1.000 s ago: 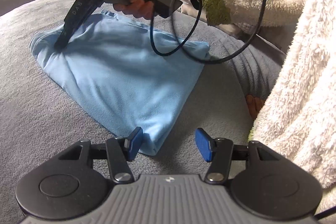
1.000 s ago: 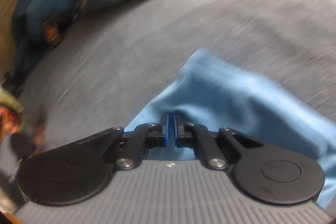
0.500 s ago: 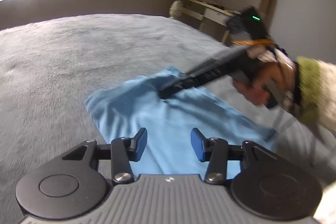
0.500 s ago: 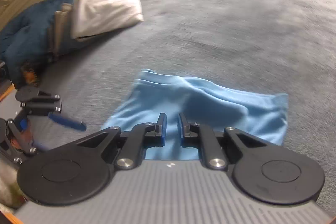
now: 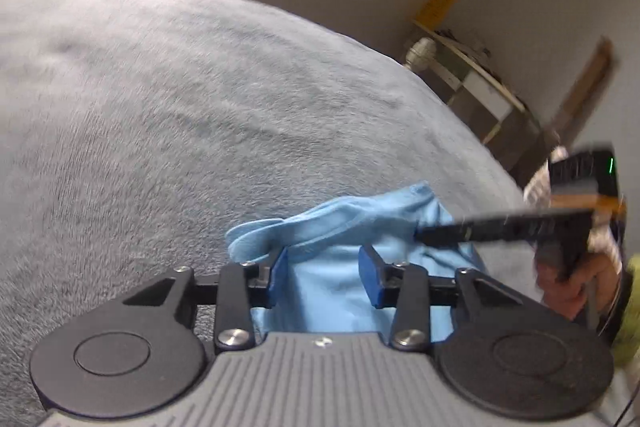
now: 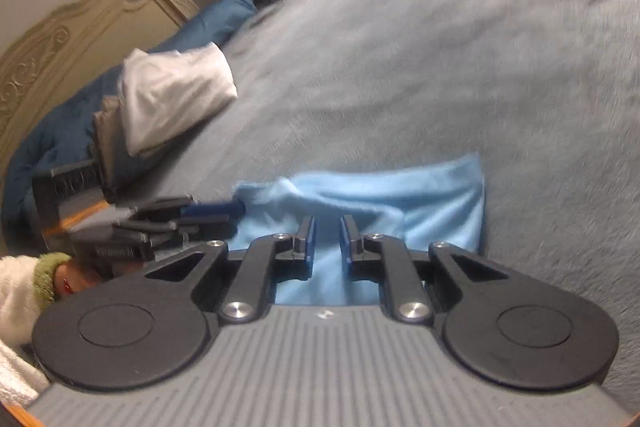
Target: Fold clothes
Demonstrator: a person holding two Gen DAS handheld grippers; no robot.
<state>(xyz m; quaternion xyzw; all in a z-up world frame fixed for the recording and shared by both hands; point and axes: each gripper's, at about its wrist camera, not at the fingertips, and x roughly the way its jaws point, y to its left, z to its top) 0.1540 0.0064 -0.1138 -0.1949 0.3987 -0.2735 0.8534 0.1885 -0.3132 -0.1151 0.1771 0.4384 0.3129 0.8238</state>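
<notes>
From the left wrist, a grey fleece bed cover point(image 5: 168, 99) spreads toward a cluttered wooden shelf point(image 5: 472, 83). The crumpled light-blue cloth garment point(image 5: 332, 279) lies beneath the left gripper point(image 5: 323, 277), jaws wide. From the right wrist, the right gripper point(image 6: 325, 241) hovers over it, jaws narrowly parted, empty.

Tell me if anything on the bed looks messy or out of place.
The blue cloth is rumpled: its far edge is bunched into ridges rather than lying flat on the grey blanket. The stack near the headboard looks tidy. Nothing seems spilled or damaged.
</notes>
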